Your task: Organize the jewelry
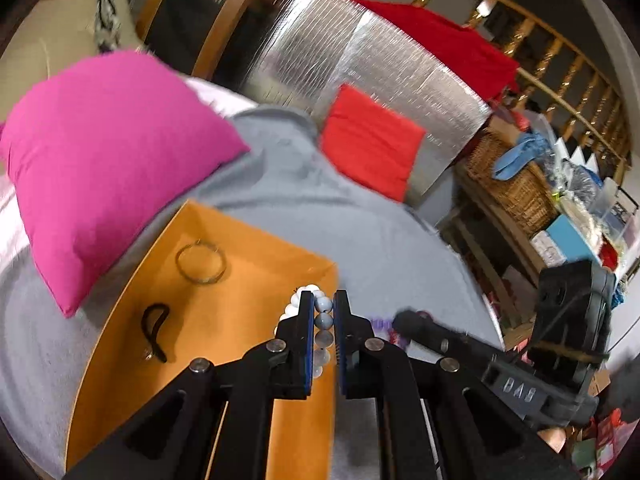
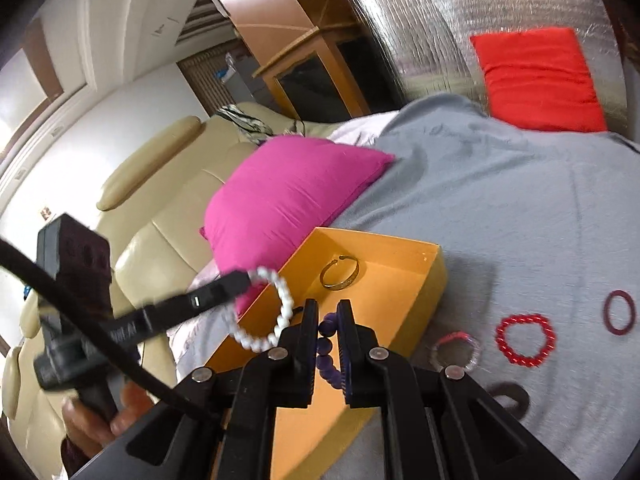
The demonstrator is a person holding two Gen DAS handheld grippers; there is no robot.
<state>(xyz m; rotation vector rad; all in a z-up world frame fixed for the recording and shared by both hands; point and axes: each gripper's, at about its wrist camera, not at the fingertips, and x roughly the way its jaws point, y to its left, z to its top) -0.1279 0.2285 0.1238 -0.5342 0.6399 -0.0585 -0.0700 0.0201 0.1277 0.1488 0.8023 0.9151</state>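
1. left gripper (image 1: pixel 324 312) – fingers clenched on a white bead bracelet (image 1: pixel 322 322), which hangs over the near right part of the orange box (image 1: pixel 256 240); in the right wrist view the same bracelet (image 2: pixel 276 312) dangles as a loop above the box's left wall.
2. right gripper (image 2: pixel 328 320) – fingers clenched on a purple bead bracelet (image 2: pixel 326 344), held above the near part of the orange box (image 2: pixel 434 276).
3. inside the box: a black cord loop (image 1: pixel 156 334) lies near the left wall, and a gold bangle (image 1: pixel 201 261) lies nearer the far end.
4. on the grey blanket (image 2: pixel 500 208), right of the box: a pink-and-clear bracelet (image 2: pixel 456 350) near the box, a red bead bracelet (image 2: pixel 525 339) just beyond it, a dark red ring (image 2: pixel 619 312) toward the right edge, and a dark brown ring (image 2: pixel 510 398) nearest the camera.
5. a pink pillow (image 2: pixel 292 196) rests against the box's far left side.
6. a red cushion (image 2: pixel 540 80) leans at the far edge of the blanket, against a silver foil panel (image 2: pixel 420 20).
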